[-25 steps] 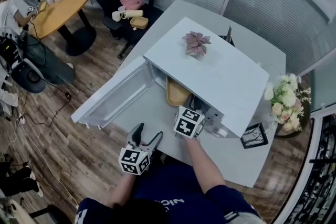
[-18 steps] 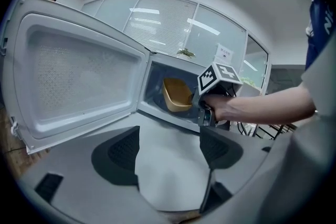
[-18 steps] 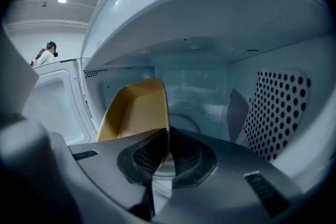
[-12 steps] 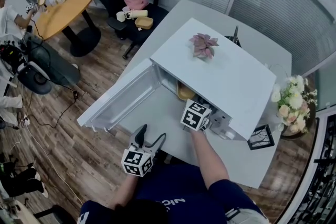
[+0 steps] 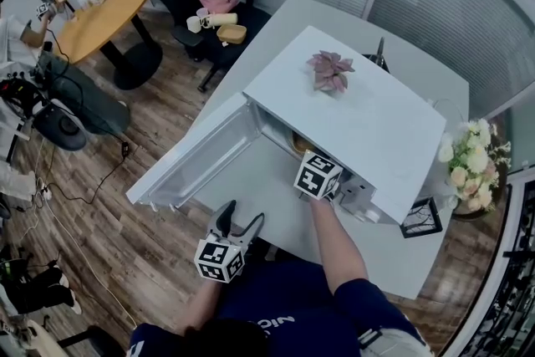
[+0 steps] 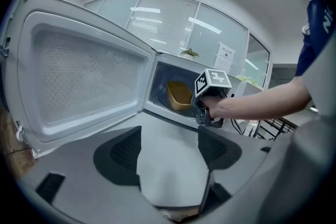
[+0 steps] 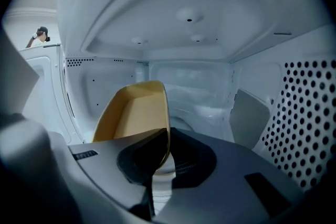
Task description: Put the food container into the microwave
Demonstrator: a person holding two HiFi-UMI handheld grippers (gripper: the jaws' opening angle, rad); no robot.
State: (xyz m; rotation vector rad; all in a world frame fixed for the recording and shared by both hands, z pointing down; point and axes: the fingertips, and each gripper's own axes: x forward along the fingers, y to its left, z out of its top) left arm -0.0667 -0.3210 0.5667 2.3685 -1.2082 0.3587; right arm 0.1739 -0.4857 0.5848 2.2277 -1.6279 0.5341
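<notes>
The white microwave (image 5: pixel 359 121) stands on the table with its door (image 5: pixel 196 155) swung open to the left. Inside its cavity is the yellow food container (image 7: pixel 137 113), tilted, with my right gripper (image 7: pixel 164 152) shut on its rim. From the head view only a sliver of the container (image 5: pixel 298 143) shows under the microwave's top, behind the right gripper's marker cube (image 5: pixel 318 175). My left gripper (image 5: pixel 242 213) hovers at the table's near edge in front of the door. Its jaws are open with nothing between them (image 6: pixel 169 139), and it looks at the container (image 6: pixel 178 94).
A small pink plant (image 5: pixel 330 71) sits on top of the microwave. A vase of flowers (image 5: pixel 468 167) and a black frame (image 5: pixel 420 217) stand at the table's right end. Behind are an office chair (image 5: pixel 219 12) with items on it and a round wooden table (image 5: pixel 92 12).
My right gripper has pushed deeper into the microwave with the container, which is now almost hidden under the top. The left gripper has stayed where it was.
</notes>
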